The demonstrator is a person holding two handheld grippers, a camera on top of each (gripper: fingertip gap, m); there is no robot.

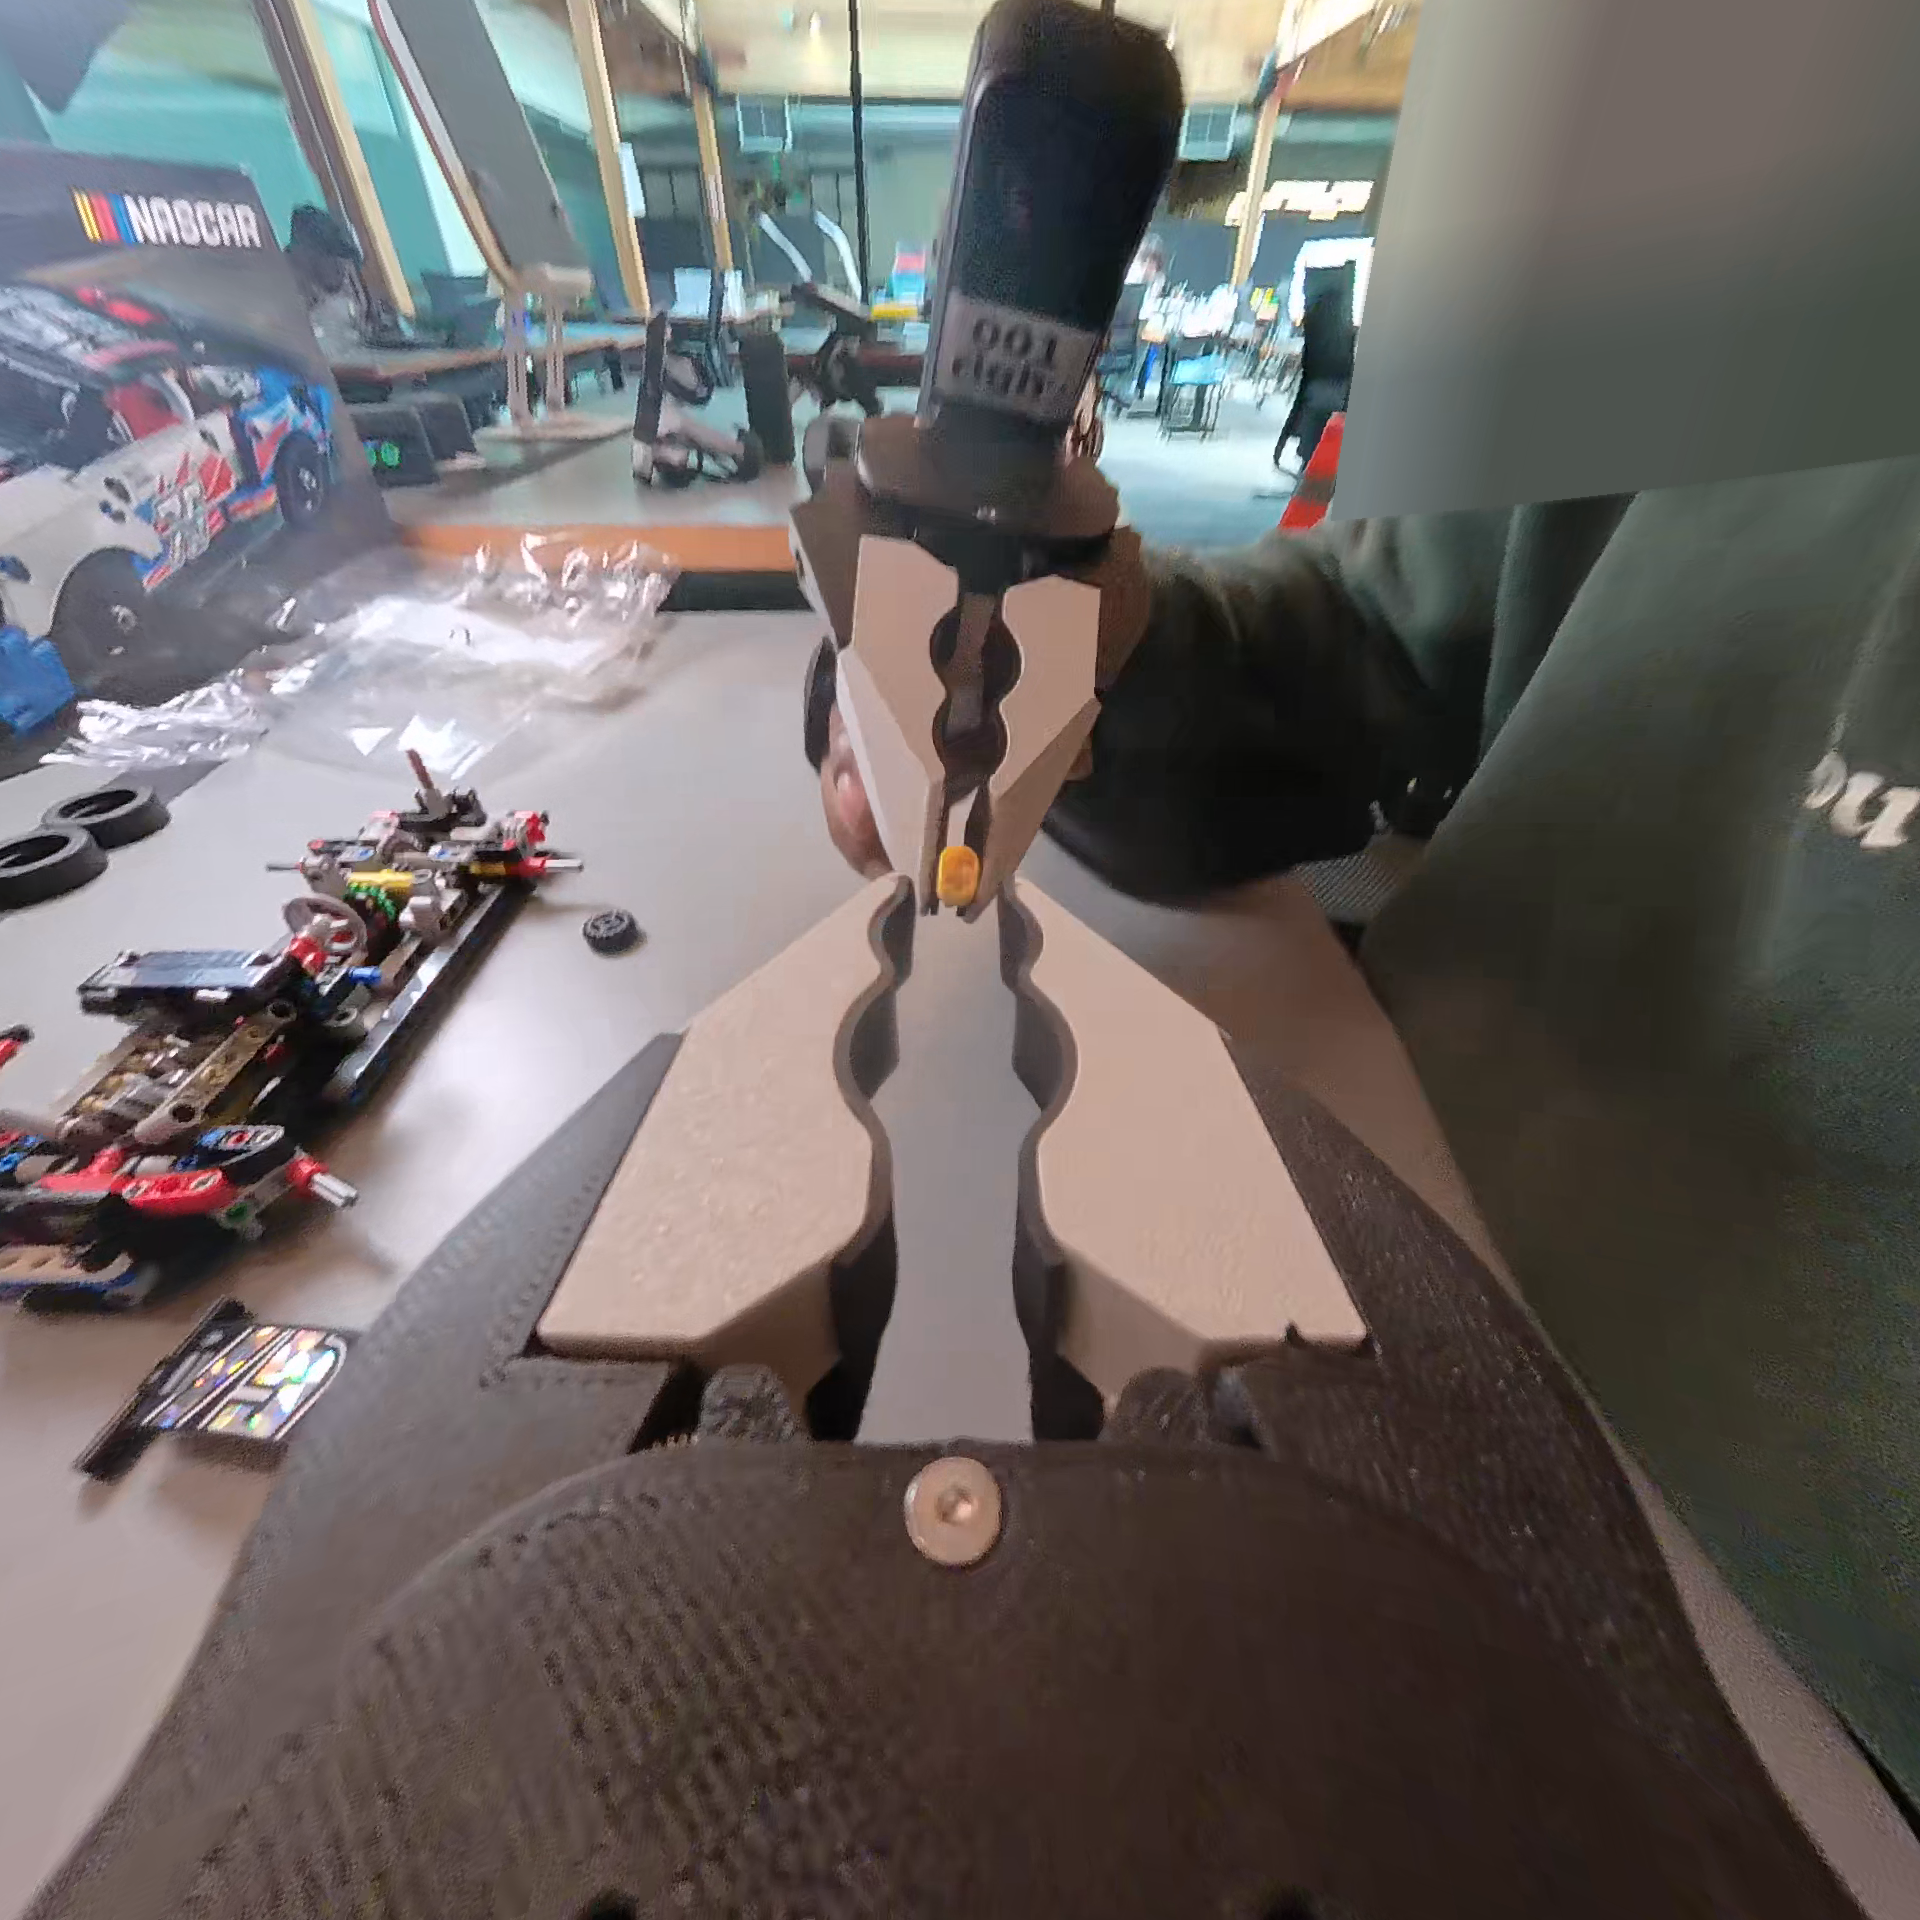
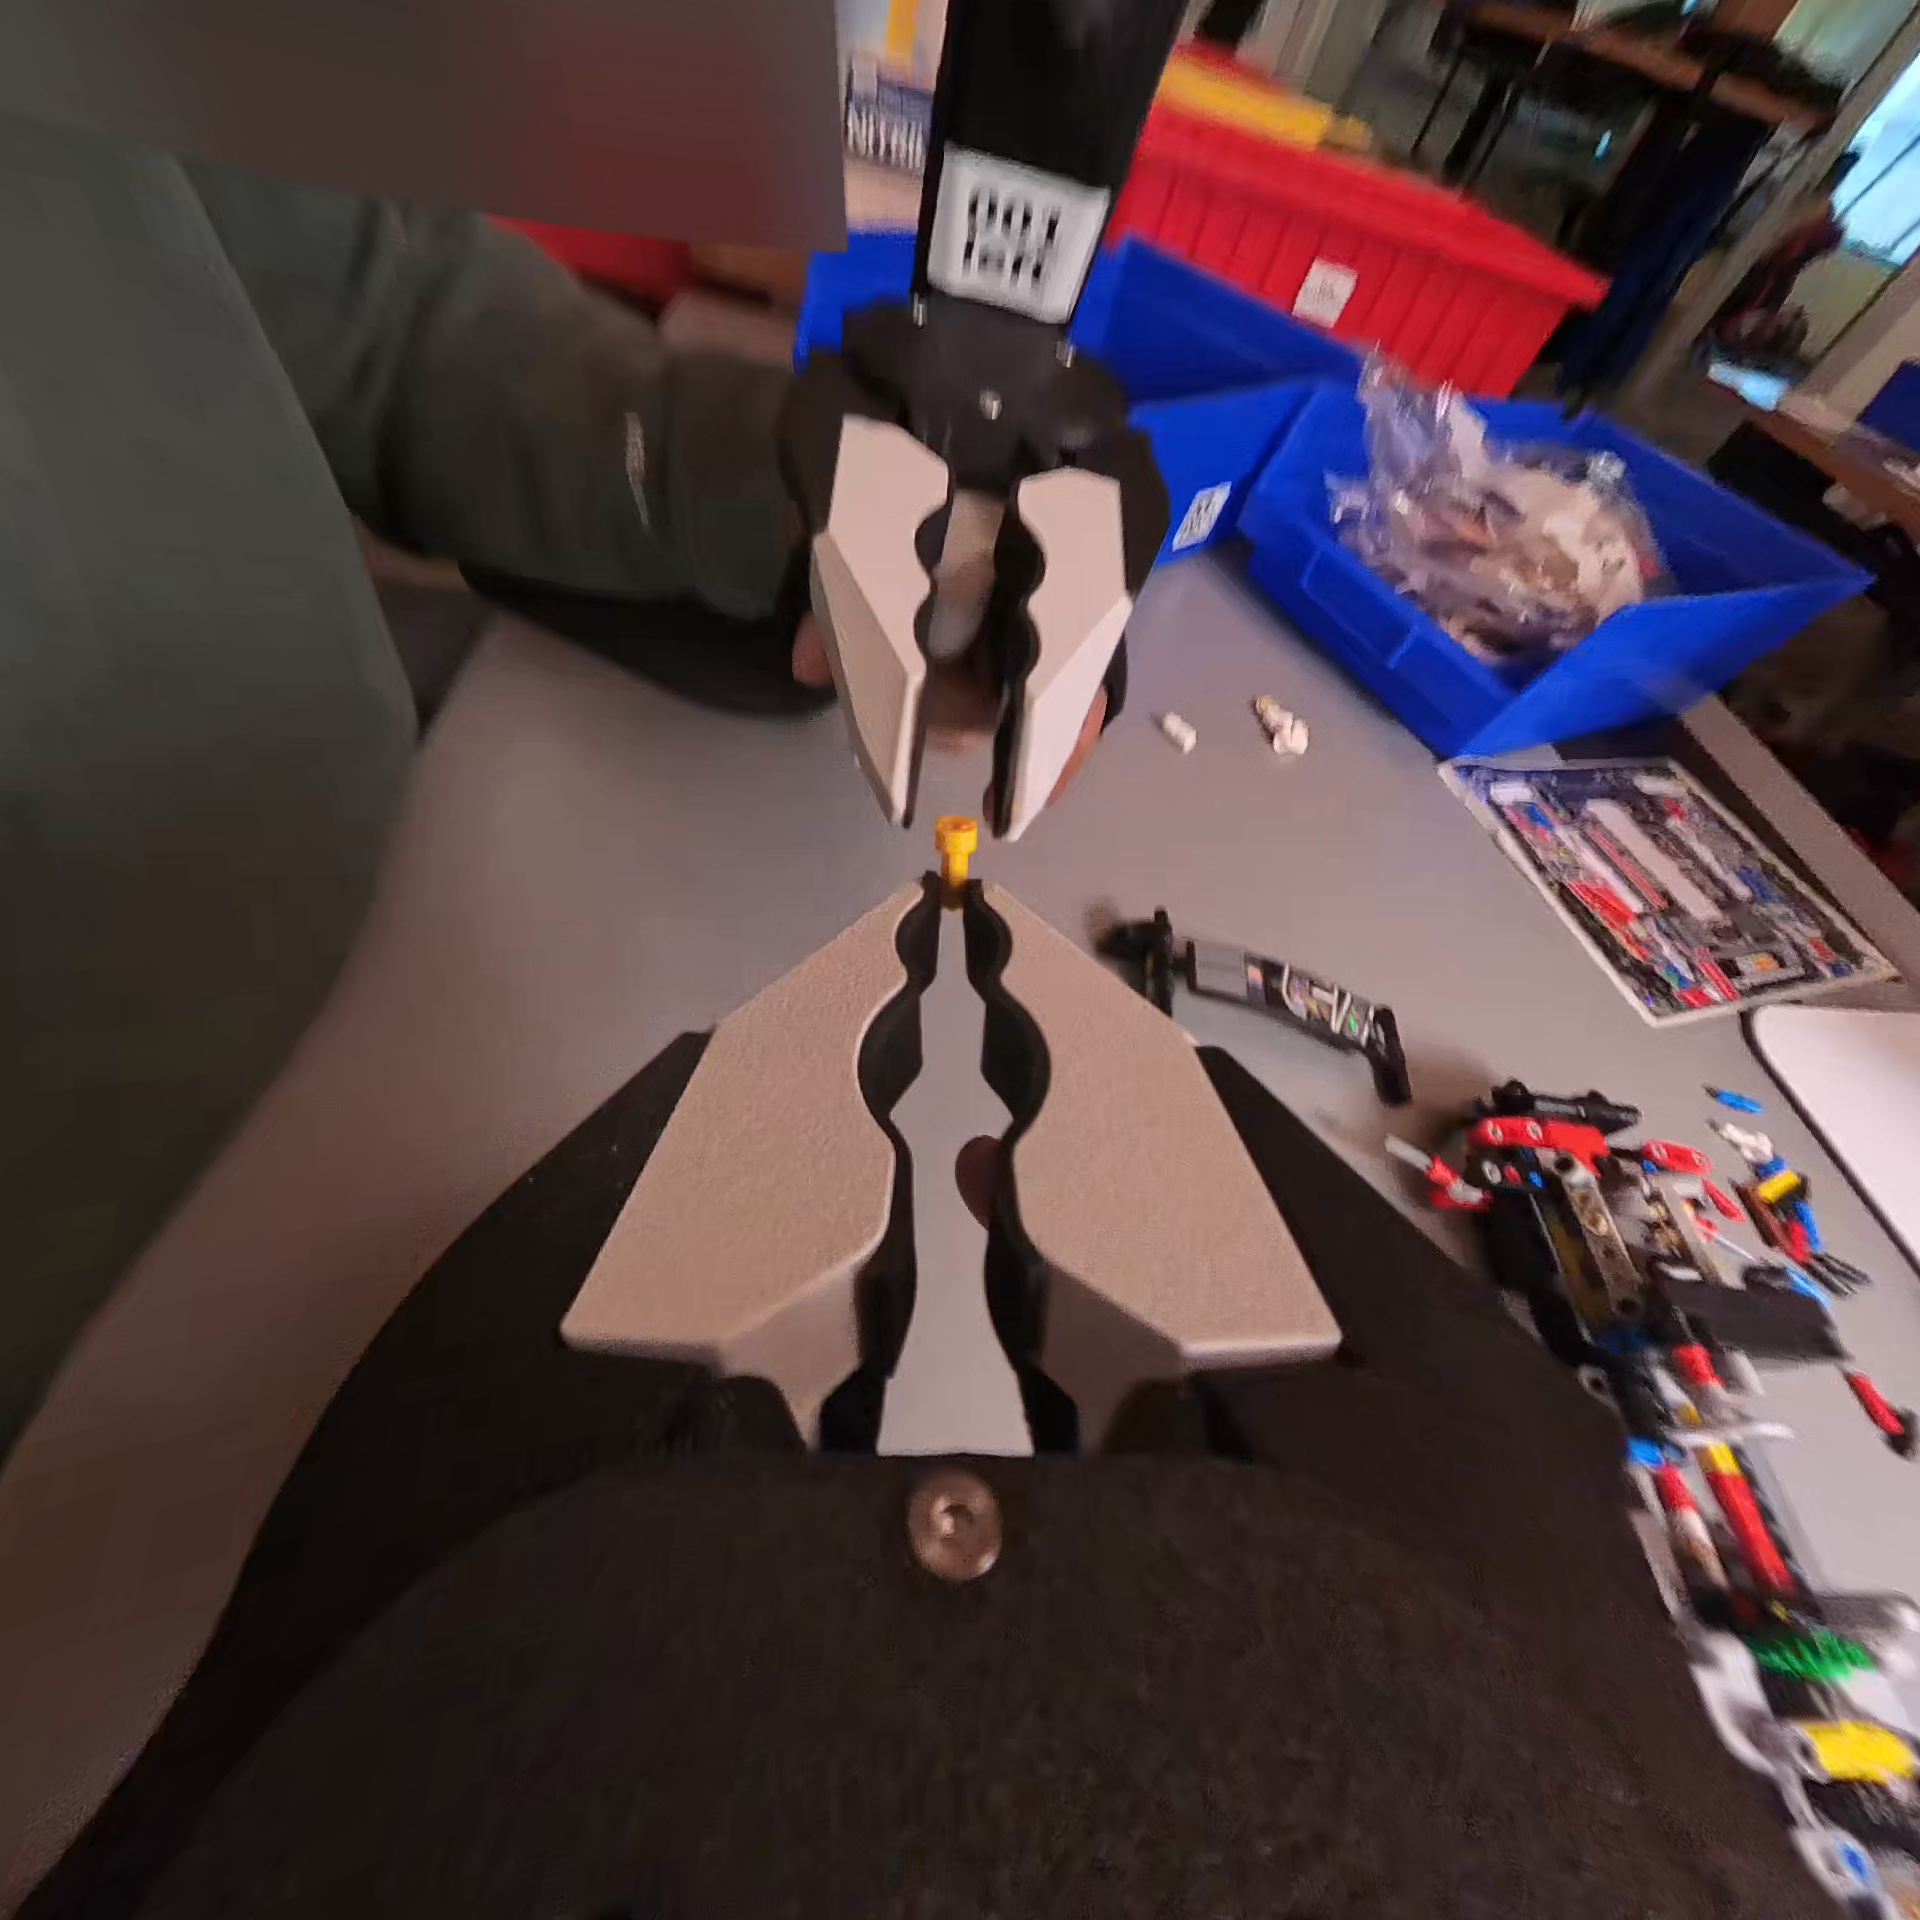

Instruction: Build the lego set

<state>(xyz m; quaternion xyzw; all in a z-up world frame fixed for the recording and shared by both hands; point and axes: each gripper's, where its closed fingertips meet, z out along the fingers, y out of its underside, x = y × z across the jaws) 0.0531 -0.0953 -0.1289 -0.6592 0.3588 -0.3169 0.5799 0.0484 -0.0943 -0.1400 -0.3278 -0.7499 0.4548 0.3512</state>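
1. On the left of the left wrist view a printed box point(image 1: 156, 416) with a race car picture stands at the far edge of the table point(image 1: 675, 790), with crumpled clear plastic bags point(image 1: 436, 644) lying beside it
2. Two black tyres point(image 1: 73, 831) lie near the box, and the partly built car frame point(image 1: 260, 1018) stretches along the table, a small black wheel point(image 1: 611, 928) just to its right and a shiny sticker panel point(image 1: 234, 1387) nearer the camera
3. In the middle, the left hand-held gripper point(image 1: 956, 894) has its fingers spread apart with nothing between them; its tips face the tips of the other one
4. The right hand-held gripper point(image 2: 951, 896) is closed to a narrow gap, pinching the stem of a small yellow peg point(image 2: 953, 844), which is held above the table between the two sets of tips
5. To the right in the right wrist view lie a black strip piece point(image 2: 1278, 997), an open instruction booklet point(image 2: 1673, 883), two white pieces point(image 2: 1236, 727) and blue bins point(image 2: 1538, 582), one holding bagged parts
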